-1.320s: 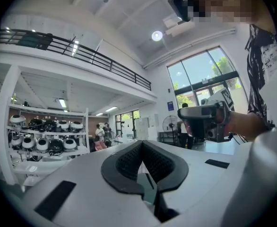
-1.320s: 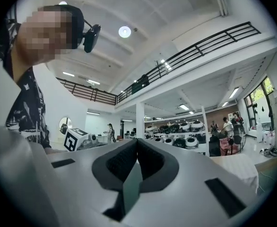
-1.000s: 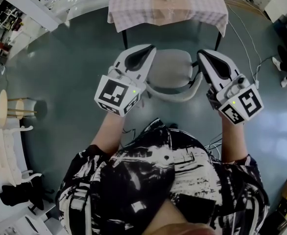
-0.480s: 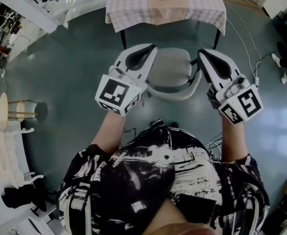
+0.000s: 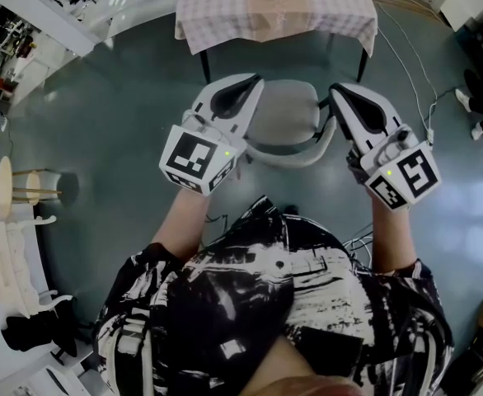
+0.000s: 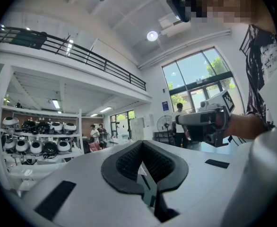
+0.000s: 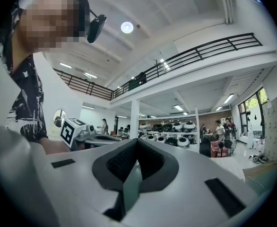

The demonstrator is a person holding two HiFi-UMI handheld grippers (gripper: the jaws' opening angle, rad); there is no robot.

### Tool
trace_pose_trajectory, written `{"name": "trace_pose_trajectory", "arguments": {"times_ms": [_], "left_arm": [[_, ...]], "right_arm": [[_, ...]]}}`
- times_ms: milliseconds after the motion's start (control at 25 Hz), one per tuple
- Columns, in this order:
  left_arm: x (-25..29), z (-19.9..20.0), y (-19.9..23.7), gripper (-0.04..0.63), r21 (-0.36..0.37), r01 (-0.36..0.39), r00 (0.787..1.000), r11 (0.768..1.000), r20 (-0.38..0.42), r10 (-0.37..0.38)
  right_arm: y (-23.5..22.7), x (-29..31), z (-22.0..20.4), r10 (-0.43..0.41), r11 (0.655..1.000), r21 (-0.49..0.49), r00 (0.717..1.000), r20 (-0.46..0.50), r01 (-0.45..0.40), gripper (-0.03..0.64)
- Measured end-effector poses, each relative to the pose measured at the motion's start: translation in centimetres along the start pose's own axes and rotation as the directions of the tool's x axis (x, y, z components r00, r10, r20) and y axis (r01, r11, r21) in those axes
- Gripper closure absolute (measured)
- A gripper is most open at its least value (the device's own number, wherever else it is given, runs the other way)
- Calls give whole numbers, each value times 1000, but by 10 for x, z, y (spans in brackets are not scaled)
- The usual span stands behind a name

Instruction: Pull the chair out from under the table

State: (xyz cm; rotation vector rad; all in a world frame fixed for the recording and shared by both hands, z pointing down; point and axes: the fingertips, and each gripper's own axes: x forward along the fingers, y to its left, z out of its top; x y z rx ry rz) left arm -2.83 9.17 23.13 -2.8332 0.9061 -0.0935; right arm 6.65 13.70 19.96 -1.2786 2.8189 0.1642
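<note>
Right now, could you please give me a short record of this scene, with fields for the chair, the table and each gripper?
chair: grey, in front of the table, seat clear of the cloth's edge
table: covered by a checked cloth
left gripper: at the chair's left side, jaws together, nothing between them
right gripper: at the chair's right side, jaws together, nothing between them
contact with chair: cannot tell

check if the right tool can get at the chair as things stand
likely yes: the right tool sits close beside the chair with nothing between them, though its jaws are shut
</note>
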Motion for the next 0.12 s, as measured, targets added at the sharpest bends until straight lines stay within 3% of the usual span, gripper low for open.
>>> {"name": "trace_pose_trajectory", "arguments": {"times_ms": [120], "left_arm": [[3,2,-4,594,2,3,1000,1000,-1,-2]], "right_arm": [[-2,-4,1,2,1000,-2,1000,-3,-2,617]]}}
